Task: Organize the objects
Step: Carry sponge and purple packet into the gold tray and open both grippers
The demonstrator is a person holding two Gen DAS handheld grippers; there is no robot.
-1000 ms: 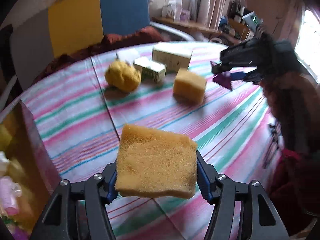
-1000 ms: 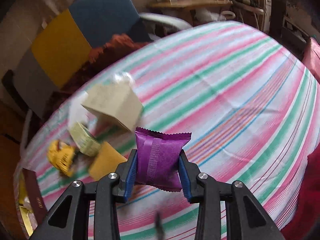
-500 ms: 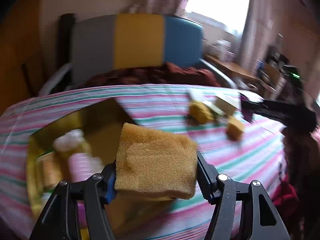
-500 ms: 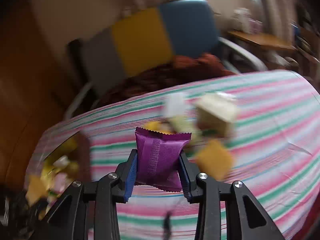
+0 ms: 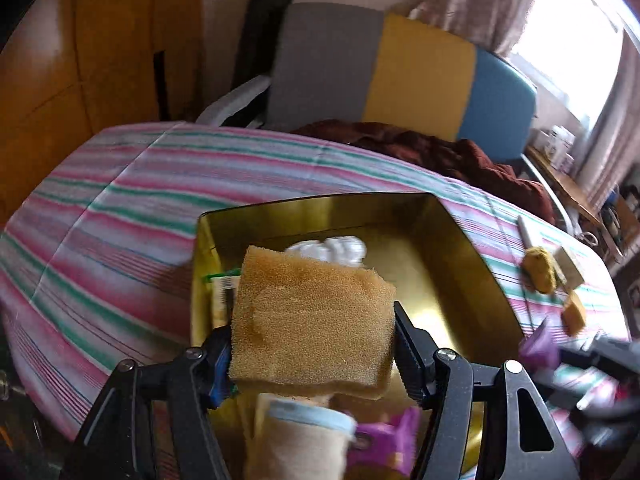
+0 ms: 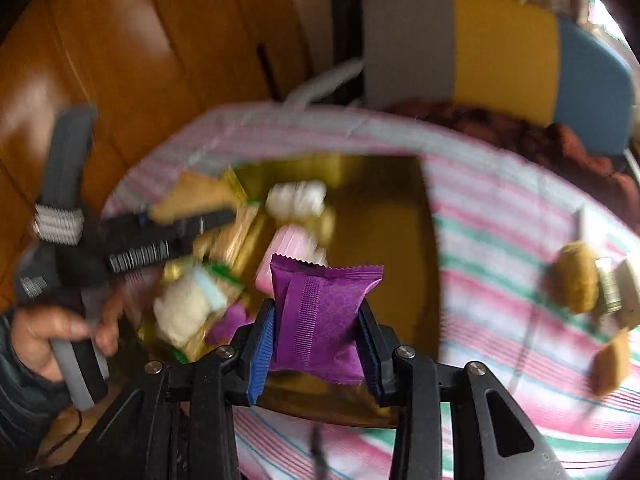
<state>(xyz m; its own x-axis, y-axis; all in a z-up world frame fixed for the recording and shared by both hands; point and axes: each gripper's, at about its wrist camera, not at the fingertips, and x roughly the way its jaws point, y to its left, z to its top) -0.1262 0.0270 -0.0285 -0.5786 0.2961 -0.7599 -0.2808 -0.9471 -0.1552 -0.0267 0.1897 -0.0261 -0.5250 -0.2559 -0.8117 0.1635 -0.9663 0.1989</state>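
Observation:
My left gripper is shut on a flat tan sponge, held over the near part of a gold box on the striped tablecloth. Inside the box lie a white crumpled item, a packet with a barcode and a purple packet. My right gripper is shut on a purple snack packet above the near edge of the same gold box. The left gripper with the sponge shows at the left of the right wrist view, blurred.
On the cloth to the right lie a yellow fuzzy lump, a small sponge cube and a pale carton. A grey, yellow and blue chair back stands behind the table, with a wooden wall at left.
Both grippers have swung left from the loose items to the gold box, each keeping its load. The box now fills the middle of both views.

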